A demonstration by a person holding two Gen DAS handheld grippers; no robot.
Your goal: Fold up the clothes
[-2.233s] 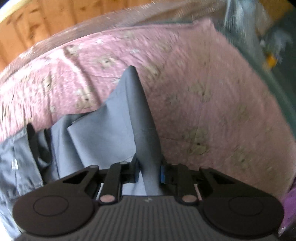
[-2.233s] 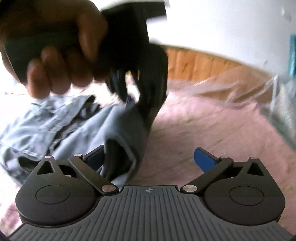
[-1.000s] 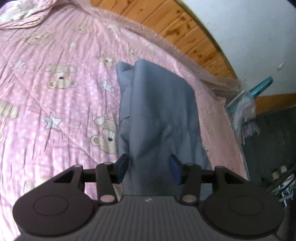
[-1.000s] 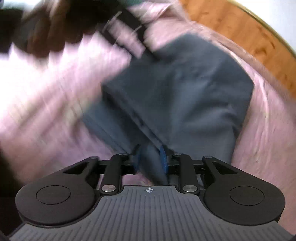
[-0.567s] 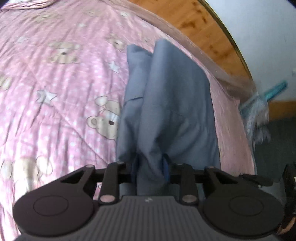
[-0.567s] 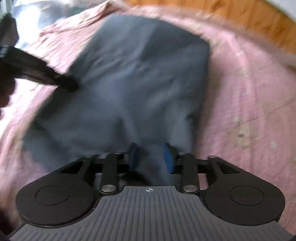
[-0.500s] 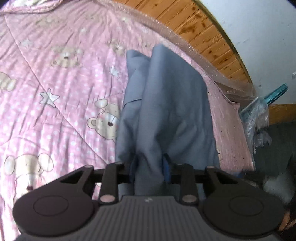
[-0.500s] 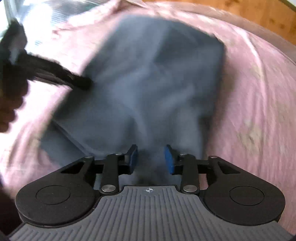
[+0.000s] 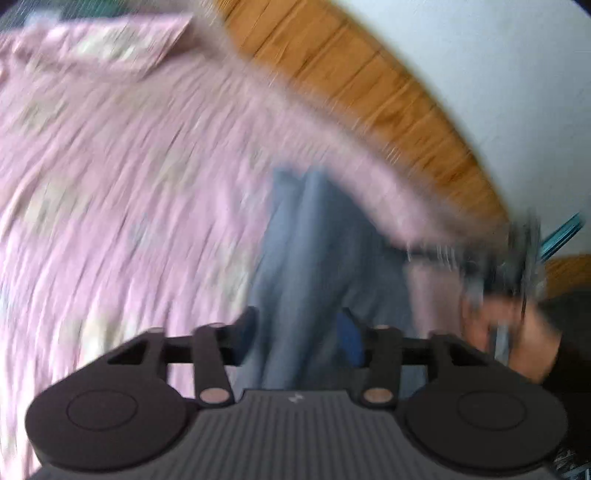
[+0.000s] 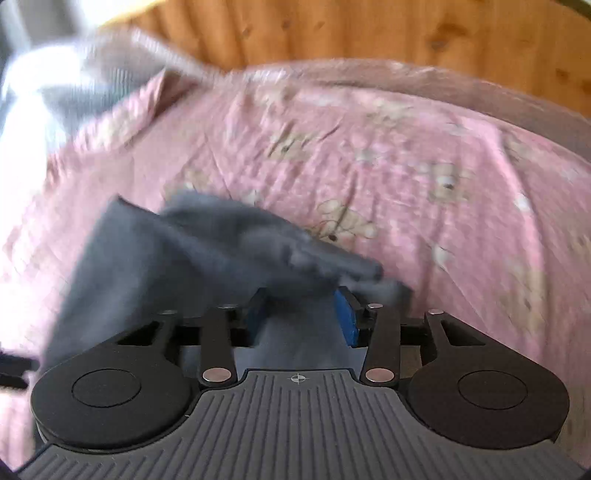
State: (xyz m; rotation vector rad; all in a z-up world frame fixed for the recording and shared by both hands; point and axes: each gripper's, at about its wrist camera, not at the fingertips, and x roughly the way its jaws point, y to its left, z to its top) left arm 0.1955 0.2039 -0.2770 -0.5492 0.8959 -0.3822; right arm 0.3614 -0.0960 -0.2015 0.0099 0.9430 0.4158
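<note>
Pink bedding printed with bears [image 9: 122,177] covers the bed in both views, with a wooden headboard [image 10: 351,33] across the top of the frame and a pale wall beyond it in the left wrist view.

Half a second ago both hand-held grippers pinched the grey garment more narrowly; now their blue pads stand wider apart, and both views have gone blurry with motion.

In the left wrist view the left hand-held gripper [image 9: 301,334] sits at the bottom centre with its jaws partly spread, the grey garment [image 9: 317,258] running between the pads and stretching up toward the middle of the frame. Whether the pads press the cloth cannot be told through the blur. At the right edge, the person's other hand [image 9: 517,332] shows as a smear.

In the right wrist view the right hand-held gripper [image 10: 301,315] is likewise partly spread, with the garment [image 10: 192,258] bunched between and just above the pads and spilling toward the lower left of the frame. Grip here cannot be told either.

Bare bedding lies open to the upper right of the garment in this view, up to the plastic-wrapped mattress edge [image 10: 480,92] below the headboard.
</note>
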